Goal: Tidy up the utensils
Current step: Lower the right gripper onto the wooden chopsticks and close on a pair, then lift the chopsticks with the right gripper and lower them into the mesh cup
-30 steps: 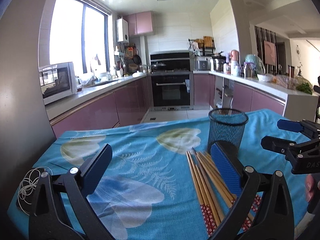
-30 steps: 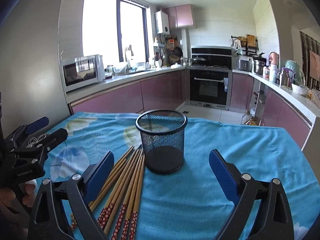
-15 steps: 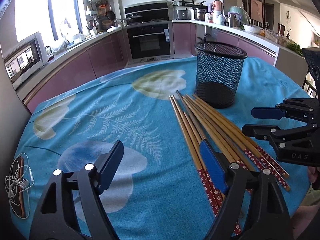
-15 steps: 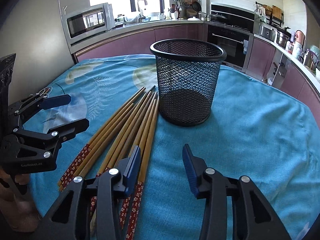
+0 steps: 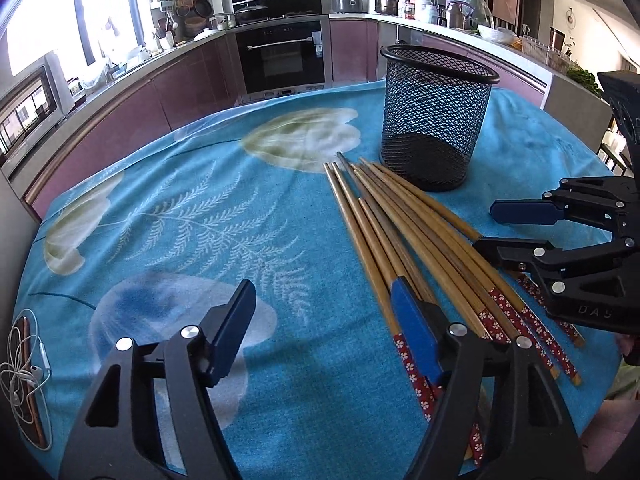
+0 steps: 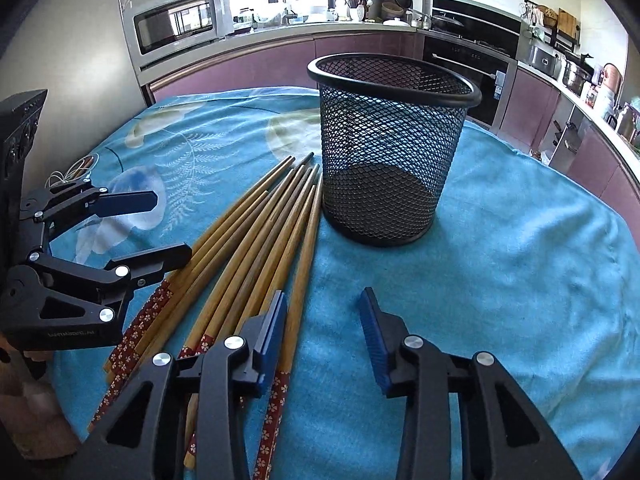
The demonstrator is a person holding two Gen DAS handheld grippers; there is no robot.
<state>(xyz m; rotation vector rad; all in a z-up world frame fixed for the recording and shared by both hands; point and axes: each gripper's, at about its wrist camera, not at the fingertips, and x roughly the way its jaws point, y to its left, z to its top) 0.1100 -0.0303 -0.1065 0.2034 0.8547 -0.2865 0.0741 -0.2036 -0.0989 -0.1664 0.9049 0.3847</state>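
Chopsticks (image 6: 256, 240) lie bundled on the surface (image 6: 520, 280), tips at the mesh cup's (image 6: 392, 152) 9 o'clock. Left gripper (image 5: 320, 332) closing, right gripper (image 6: 324, 332) closing, both apart, nothing gripped; positioned for handle-end pickup.

Black claw (image 5: 320, 312), blue pads (image 5: 412, 328).

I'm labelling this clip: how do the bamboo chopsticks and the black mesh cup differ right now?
The tan bamboo chopsticks with red flowered ends lie flat in a loose bundle on the blue tablecloth; the black wire-mesh cup stands upright beside their plain tips. The chopsticks are thin, solid sticks; the cup is wide, see-through and empty. Neither is gripped.
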